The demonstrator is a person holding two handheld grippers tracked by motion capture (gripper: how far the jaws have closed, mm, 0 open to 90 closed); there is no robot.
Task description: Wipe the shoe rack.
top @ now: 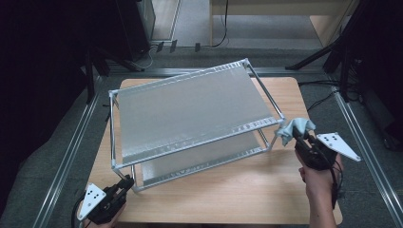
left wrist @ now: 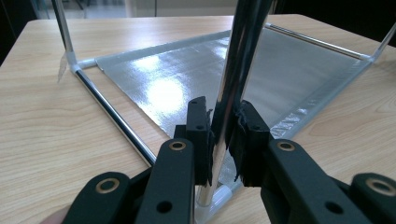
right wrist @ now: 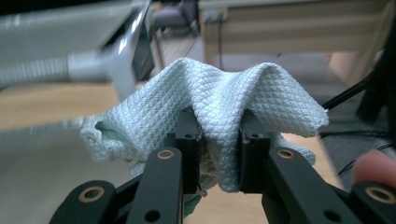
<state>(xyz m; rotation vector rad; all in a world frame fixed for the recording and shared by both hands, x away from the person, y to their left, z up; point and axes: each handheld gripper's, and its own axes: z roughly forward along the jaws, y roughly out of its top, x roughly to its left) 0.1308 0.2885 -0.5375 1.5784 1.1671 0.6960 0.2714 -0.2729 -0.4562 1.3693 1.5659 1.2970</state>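
Observation:
A two-tier metal rack [top: 190,111] with silvery shelves stands on the wooden table [top: 237,190]. My left gripper [top: 124,184] is at the rack's near left corner, shut on its upright chrome leg [left wrist: 229,93], which runs up between the jaws. The lower shelf [left wrist: 187,84] lies beyond them. My right gripper [top: 300,137] is at the rack's right side near the top shelf's corner [top: 280,118], shut on a bunched pale blue cloth [right wrist: 219,107]. The cloth [top: 294,128] hangs over both jaws. The rack's corner joint [right wrist: 88,65] shows blurred just left of the cloth.
The table's front strip and right edge are bare wood. Metal floor rails [top: 366,142] run along both sides of the table. Dark stands and cables [top: 332,57] sit behind the table at the right.

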